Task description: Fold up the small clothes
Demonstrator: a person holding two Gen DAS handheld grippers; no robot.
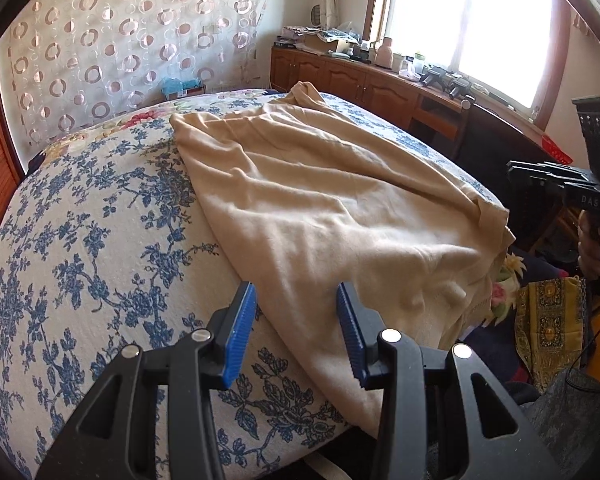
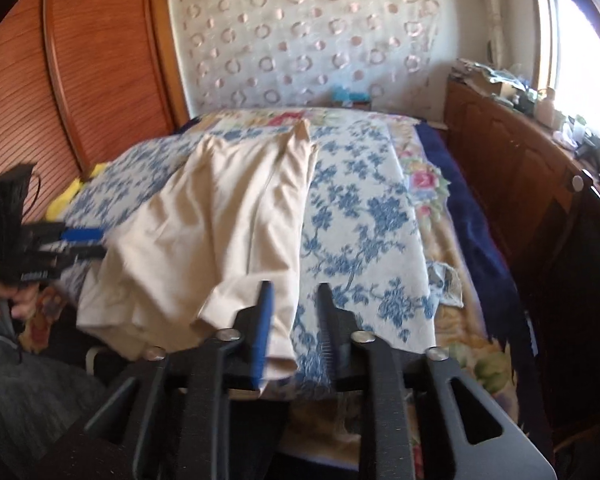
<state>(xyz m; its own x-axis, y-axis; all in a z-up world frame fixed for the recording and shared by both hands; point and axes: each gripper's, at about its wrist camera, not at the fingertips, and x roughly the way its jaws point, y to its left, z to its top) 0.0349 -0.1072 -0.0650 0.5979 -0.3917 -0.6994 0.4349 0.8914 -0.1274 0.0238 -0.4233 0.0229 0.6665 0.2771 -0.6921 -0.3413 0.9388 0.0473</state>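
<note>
A cream garment (image 1: 320, 216) lies spread on the blue-flowered bedspread (image 1: 92, 240), its near hem hanging over the bed's front edge. My left gripper (image 1: 296, 300) is open, its blue pads either side of the garment's near left edge, holding nothing. In the right wrist view the garment (image 2: 228, 216) runs lengthwise up the bed. My right gripper (image 2: 292, 300) is open at the garment's near right corner, with nothing between the pads. The right gripper also shows at the far right of the left wrist view (image 1: 540, 178), and the left gripper at the left of the right wrist view (image 2: 84, 244).
A wooden cabinet (image 1: 364, 84) with clutter runs under the window on the right. A wooden wardrobe (image 2: 80, 80) stands left of the bed. A patterned curtain (image 1: 132, 40) hangs behind the bed. A yellow patterned cloth (image 1: 548, 320) hangs near the bed's front right.
</note>
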